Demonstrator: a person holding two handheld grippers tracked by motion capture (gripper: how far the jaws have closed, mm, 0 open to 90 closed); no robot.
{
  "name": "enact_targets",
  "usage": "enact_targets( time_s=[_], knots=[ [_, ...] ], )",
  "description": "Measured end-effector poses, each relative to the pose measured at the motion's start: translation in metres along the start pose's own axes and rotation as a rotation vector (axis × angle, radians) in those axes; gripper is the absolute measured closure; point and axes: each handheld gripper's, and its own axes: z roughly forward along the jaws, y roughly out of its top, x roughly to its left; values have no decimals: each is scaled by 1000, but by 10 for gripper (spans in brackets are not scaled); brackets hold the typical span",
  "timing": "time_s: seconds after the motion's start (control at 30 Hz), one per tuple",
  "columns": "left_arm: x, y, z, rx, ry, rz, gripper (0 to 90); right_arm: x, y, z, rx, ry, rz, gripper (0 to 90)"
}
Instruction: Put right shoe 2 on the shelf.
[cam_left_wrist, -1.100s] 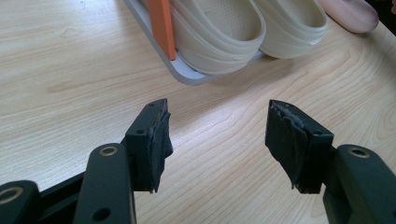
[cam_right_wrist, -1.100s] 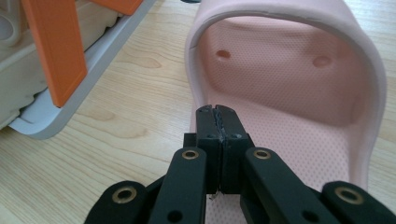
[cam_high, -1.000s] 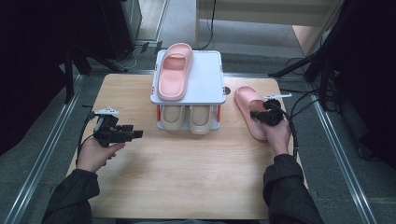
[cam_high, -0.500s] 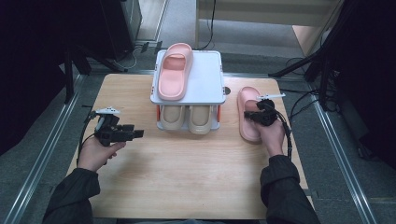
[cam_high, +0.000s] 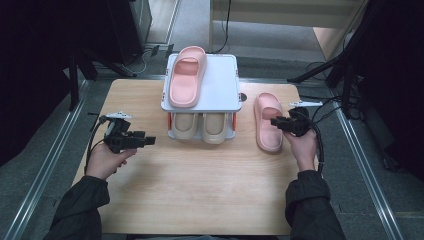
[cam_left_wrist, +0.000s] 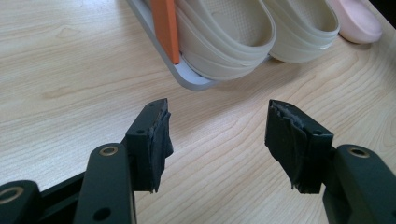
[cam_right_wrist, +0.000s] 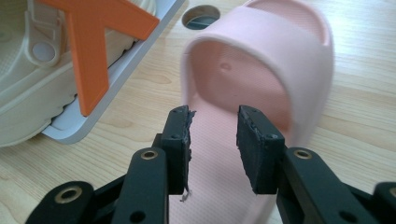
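Observation:
A pink slipper (cam_high: 267, 122) lies flat on the table to the right of a white two-tier rack (cam_high: 220, 85). My right gripper (cam_high: 274, 121) reaches in from the slipper's right, and its jaws have just been opening. In the right gripper view the right gripper (cam_right_wrist: 214, 116) is open above the slipper's footbed (cam_right_wrist: 219, 88), its pads apart and pressing on nothing. A second pink slipper (cam_high: 185, 77) rests on the rack's top shelf. My left gripper (cam_high: 150, 140) hovers open and empty left of the rack, and its black pads (cam_left_wrist: 156, 135) stand wide over bare wood.
Two beige slippers (cam_high: 202, 125) fill the rack's lower shelf, between orange supports (cam_right_wrist: 88, 56). A round cable hole (cam_high: 243, 96) sits in the table behind the loose slipper. Metal rails (cam_high: 55, 165) run along both sides of the table, with dark stands beyond.
The right gripper's jaws have opened and let go of the pink slipper, which now lies straight on the table. The right hand drew back slightly. The left hand stayed still.

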Motion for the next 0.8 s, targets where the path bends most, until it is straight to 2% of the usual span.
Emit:
enact_targets(
  time_s=[0.17, 0.3, 0.37, 0.67, 0.8],
  knots=[
    [0, 1, 1, 2, 1, 3, 404, -9, -4, -10, -20, -23, 21, 624],
    [0, 1, 3, 9, 4, 4, 405, -18, -8, -12, -27, -42, 46, 589],
    [-1, 1, 2, 18, 5, 8, 403, -21, -9, -11, -27, -51, 57, 553],
    [-4, -10, -4, 4, 3, 8, 401, -33, -8, 3, -18, -86, 97, 534],
    [-2, -15, -8, 4, 11, -2, 400, -35, -5, 10, -9, -106, 98, 534]
  ],
)
